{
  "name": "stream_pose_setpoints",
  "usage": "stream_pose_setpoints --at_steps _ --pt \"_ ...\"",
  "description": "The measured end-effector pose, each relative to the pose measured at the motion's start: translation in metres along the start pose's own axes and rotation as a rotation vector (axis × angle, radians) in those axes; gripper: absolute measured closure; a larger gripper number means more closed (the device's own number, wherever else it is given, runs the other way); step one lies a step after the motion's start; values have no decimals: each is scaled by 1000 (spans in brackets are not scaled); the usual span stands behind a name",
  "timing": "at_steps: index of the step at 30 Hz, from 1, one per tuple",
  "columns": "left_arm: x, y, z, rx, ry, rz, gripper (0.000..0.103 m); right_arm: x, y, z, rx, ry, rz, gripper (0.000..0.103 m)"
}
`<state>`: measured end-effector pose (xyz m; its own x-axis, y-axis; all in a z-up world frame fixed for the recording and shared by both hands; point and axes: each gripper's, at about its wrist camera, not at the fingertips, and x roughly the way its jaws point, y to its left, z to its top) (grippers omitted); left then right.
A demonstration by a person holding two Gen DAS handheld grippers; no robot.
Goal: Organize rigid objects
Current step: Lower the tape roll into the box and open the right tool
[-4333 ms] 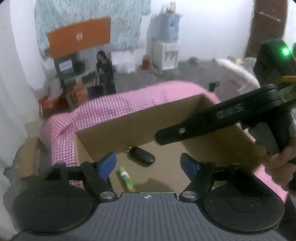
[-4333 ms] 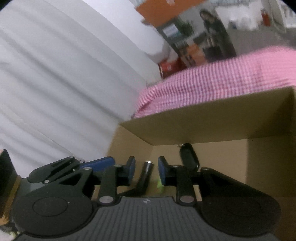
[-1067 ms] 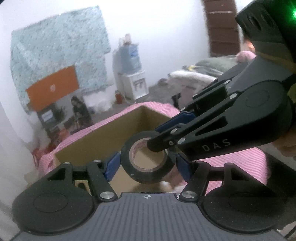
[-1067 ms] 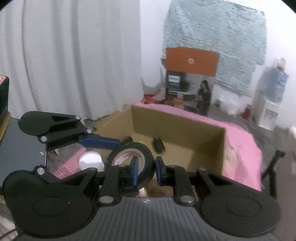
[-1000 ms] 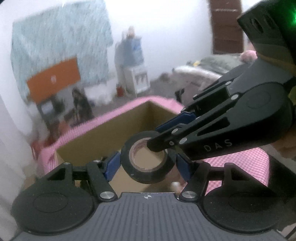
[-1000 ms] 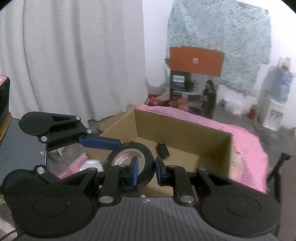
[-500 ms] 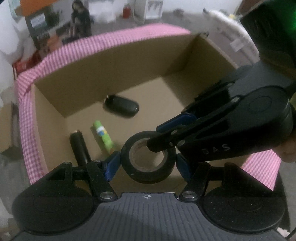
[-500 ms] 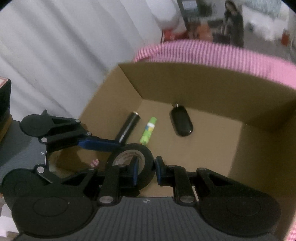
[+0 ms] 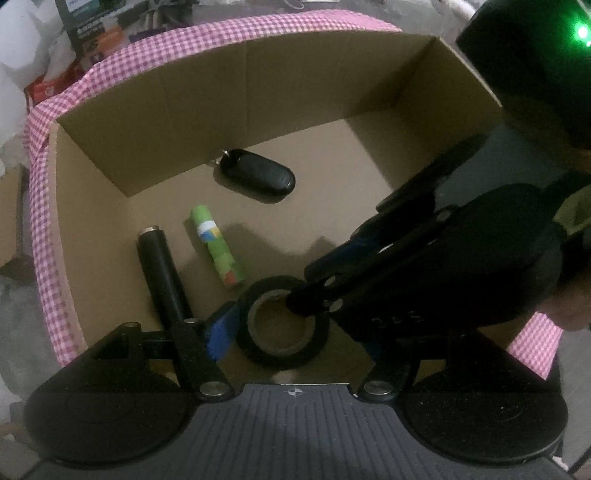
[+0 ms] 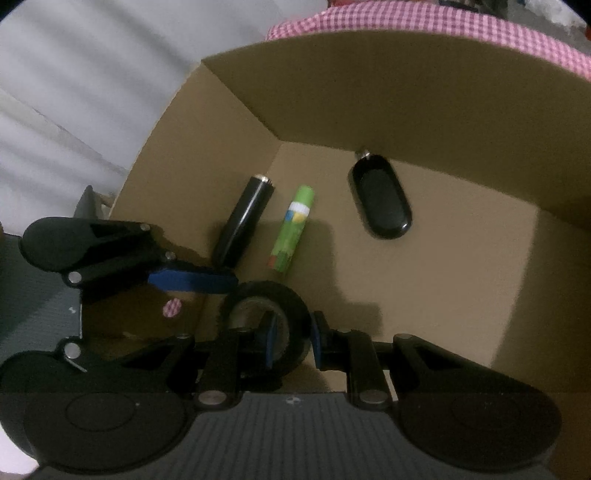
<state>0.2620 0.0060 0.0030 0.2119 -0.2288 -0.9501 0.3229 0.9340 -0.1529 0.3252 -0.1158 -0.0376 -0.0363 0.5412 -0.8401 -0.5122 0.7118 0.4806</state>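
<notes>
Two grippers meet on my black tape roll inside the cardboard box. Right gripper pinches its rigid, light wall; left gripper, just widened, brackets it.

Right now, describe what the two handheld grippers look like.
Both are matte black. The left gripper and right gripper have blue finger pads, silver pivot screws, ribbed grey bodies and round black discs. The right one's housing carries a green light.
</notes>
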Motion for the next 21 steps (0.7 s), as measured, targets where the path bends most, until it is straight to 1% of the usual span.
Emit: stream_pose_setpoints --at_steps 5,8,10,11,13,16,21 --pt "-11 -3 -3 -7 -31 -5 33 0 5 1 -5 -17 -1 80" --pt "-25 -6 -7 -11 -73 -14 32 -9 8 -2 2 -51 34 80" --pt "-38 -8 -11 -14 -111 -11 28 -17 13 -5 0 -85 45 80" --pt "-45 -9 -14 -11 -136 -5 26 -23 15 -7 0 -107 49 80" --pt "-61 -13 -21 -2 -187 8 25 -37 18 -13 0 -153 62 80" --pt "-86 -18 -36 13 -267 8 22 -61 23 -27 -6 -235 69 80" --pt "-120 -29 -70 30 -392 7 17 -102 35 -69 -15 -369 66 77"
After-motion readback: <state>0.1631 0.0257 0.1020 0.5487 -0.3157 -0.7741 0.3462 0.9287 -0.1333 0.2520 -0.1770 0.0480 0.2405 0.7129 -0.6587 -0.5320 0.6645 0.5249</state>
